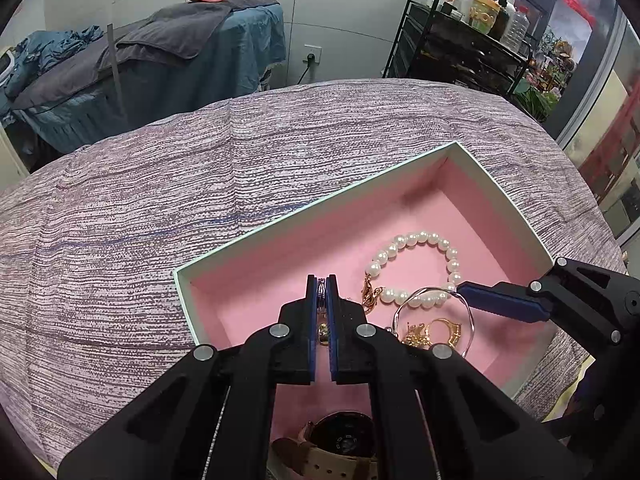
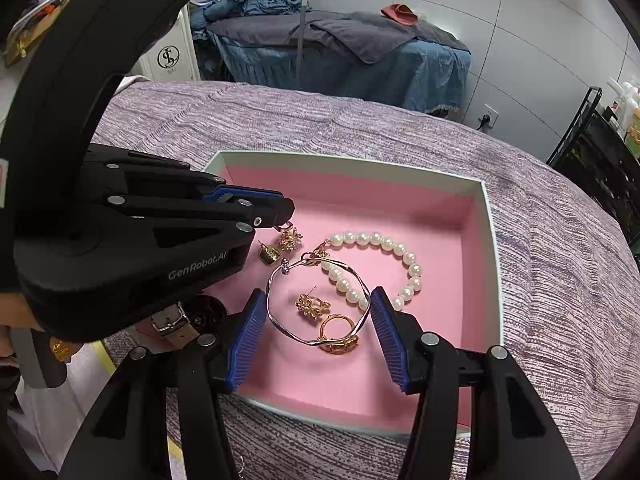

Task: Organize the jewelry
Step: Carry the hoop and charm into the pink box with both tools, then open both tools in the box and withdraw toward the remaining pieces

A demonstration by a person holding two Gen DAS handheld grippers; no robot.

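Observation:
A pink-lined box [image 1: 320, 204] [image 2: 490, 240] sits on a purple cloth. In it lie a pearl bracelet [image 1: 416, 240] [image 2: 376, 238], a silver bangle [image 2: 276, 276] [image 1: 468, 312], a gold ring [image 2: 338, 344] and gold earrings [image 2: 310, 304]. My left gripper [image 1: 321, 292] [image 2: 286, 216] is shut on a small ring-like piece with a gold earring [image 2: 290, 239] hanging under it, held over the box's left part. My right gripper [image 2: 318, 308] [image 1: 464, 290] is open, its fingers on either side of the bangle, holding nothing.
A watch with a tan strap [image 1: 344, 440] [image 2: 176, 324] lies at the box's near left end. The cloth-covered table [image 1: 160, 200] runs around the box. Beyond stand a massage bed with blue and grey covers [image 1: 168, 52] and a black trolley with bottles [image 1: 472, 28].

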